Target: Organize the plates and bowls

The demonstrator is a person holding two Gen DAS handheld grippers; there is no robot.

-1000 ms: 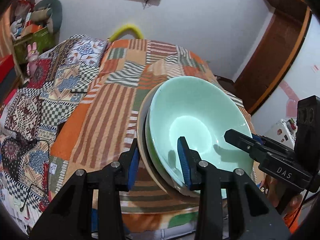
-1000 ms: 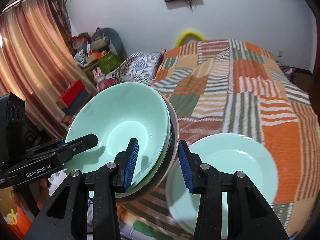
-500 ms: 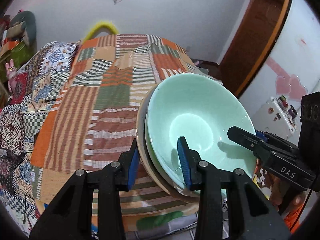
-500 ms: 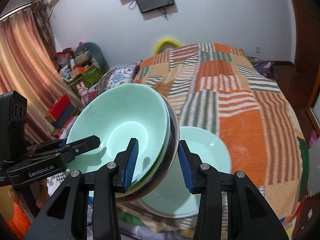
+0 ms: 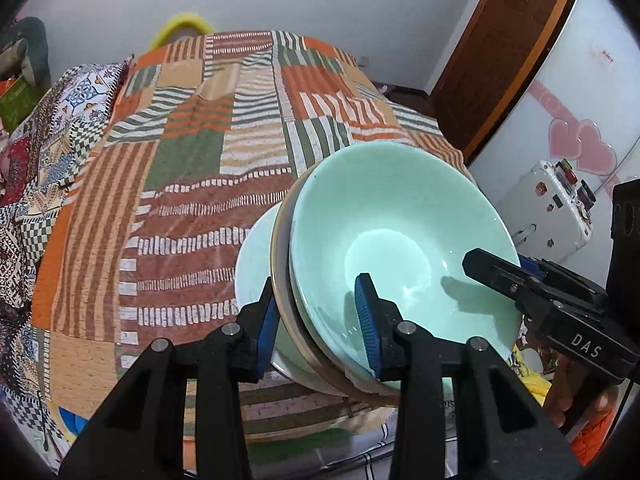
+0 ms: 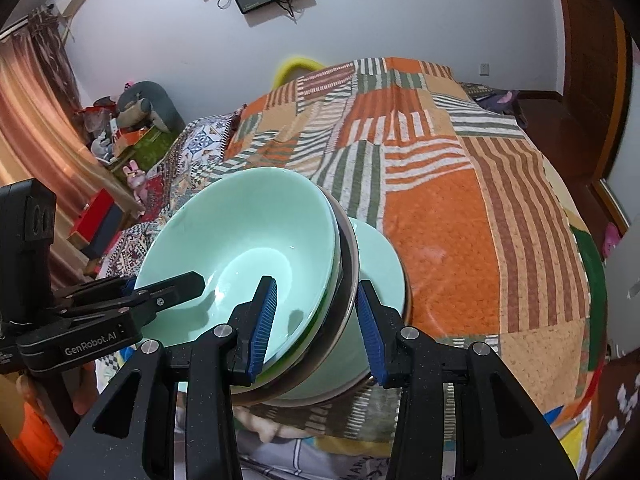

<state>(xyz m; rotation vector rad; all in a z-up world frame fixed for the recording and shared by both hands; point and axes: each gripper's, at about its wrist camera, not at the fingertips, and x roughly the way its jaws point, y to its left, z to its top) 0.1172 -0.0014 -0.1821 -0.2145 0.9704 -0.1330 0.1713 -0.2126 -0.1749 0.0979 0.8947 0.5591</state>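
Both grippers hold one stack of bowls by opposite rims: a mint green bowl (image 5: 392,240) nested in darker bowls, the outermost brown-rimmed (image 5: 280,264). My left gripper (image 5: 318,322) is shut on the stack's near rim. My right gripper (image 6: 314,322) is shut on the opposite rim (image 6: 344,264) and shows in the left wrist view (image 5: 496,276). The stack hangs just above a mint green plate (image 6: 380,256) lying on the bed, also seen in the left wrist view (image 5: 256,256).
A patchwork striped bedspread (image 5: 192,184) covers the bed. A wooden door (image 5: 504,48) and a white cabinet (image 5: 548,212) stand at the right. Toys and boxes (image 6: 132,140) are piled by the curtain at the left.
Both grippers have carried the bowl stack to the right over the bed. The stack now sits over the green plate, which has come into the left wrist view.
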